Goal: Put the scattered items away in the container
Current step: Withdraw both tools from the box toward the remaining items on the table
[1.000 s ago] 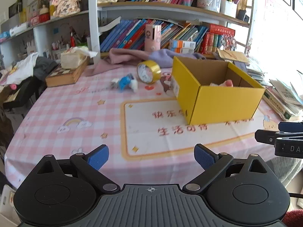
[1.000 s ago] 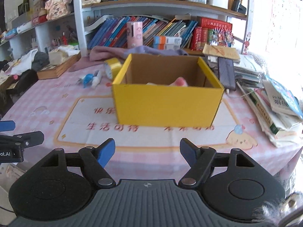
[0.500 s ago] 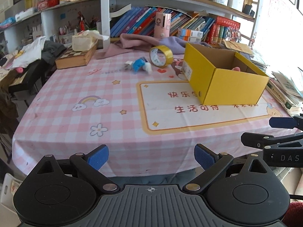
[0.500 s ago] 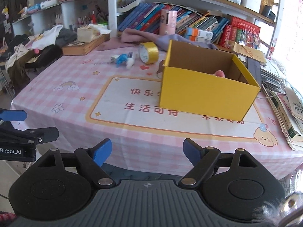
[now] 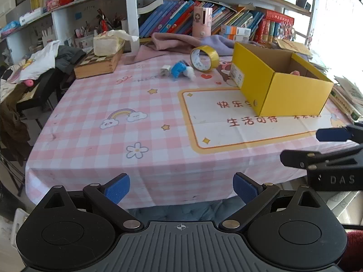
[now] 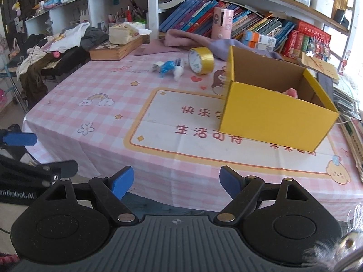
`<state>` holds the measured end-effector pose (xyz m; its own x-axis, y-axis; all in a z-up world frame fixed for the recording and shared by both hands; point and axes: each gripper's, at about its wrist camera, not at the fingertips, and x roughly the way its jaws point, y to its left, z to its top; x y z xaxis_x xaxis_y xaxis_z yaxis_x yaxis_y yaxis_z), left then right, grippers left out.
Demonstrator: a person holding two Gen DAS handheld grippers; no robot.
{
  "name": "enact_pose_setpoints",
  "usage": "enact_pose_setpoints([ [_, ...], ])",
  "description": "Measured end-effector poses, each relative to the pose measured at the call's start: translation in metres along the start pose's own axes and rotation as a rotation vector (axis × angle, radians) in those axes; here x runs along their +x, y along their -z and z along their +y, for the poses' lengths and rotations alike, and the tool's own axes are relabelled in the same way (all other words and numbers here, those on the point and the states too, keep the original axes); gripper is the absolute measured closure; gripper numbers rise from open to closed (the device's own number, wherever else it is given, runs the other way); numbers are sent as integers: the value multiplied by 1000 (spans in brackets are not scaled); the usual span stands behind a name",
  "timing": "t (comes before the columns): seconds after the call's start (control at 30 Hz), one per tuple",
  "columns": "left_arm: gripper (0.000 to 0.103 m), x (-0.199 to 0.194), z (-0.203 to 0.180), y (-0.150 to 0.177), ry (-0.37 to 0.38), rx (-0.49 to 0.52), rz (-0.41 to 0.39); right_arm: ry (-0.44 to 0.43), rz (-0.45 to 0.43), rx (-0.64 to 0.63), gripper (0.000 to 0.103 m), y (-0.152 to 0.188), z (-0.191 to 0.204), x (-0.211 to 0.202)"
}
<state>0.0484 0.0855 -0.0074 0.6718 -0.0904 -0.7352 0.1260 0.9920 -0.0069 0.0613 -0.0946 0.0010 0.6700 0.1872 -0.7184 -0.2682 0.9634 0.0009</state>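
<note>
While both my grippers hang off the near edge of the table (image 5: 95,136), nothing is in them.

My left gripper (image 5: 181,188) and right gripper (image 6: 175,181) stand wide open and empty; the right one's jaws have just been opening, nothing between them. I think they wait here to reach out. One yellow box (image 6: 272,115) sits open-topped so things drop in; one pink thing (image 6: 290,91) lies inside. One tape roll (image 5: 204,59) and one small blue-and-white heap (image 5: 179,70) lie just left of the box.

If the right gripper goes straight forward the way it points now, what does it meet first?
Probably the pink checked tablecloth near the table's front edge: the open right gripper points down at bare cloth, short of the yellow box. Depth is uncertain.
</note>
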Motion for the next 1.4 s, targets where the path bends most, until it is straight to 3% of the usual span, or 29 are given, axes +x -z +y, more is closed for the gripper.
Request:
enact_pose_setpoints([
  [0.3, 4, 11, 17, -6, -18, -39, 11, -60, 15, -76, 21, -19, 19, 25],
  [0.53, 4, 38, 29, -31, -38, -47, 5, -41, -34, -64, 22, -47, 8, 51],
  [1.1, 4, 120, 42, -130, -32, -12, -59, -36, -120, 3, 23, -163, -34, 128],
  [1.27, 4, 157, 47, -152, -109, -21, -26, -31, -97, 23, 23, -200, -49, 159],
  [1.4, 4, 184, 55, -168, -45, -40, -21, -10, -72, 12, 23, -225, -57, 186],
])
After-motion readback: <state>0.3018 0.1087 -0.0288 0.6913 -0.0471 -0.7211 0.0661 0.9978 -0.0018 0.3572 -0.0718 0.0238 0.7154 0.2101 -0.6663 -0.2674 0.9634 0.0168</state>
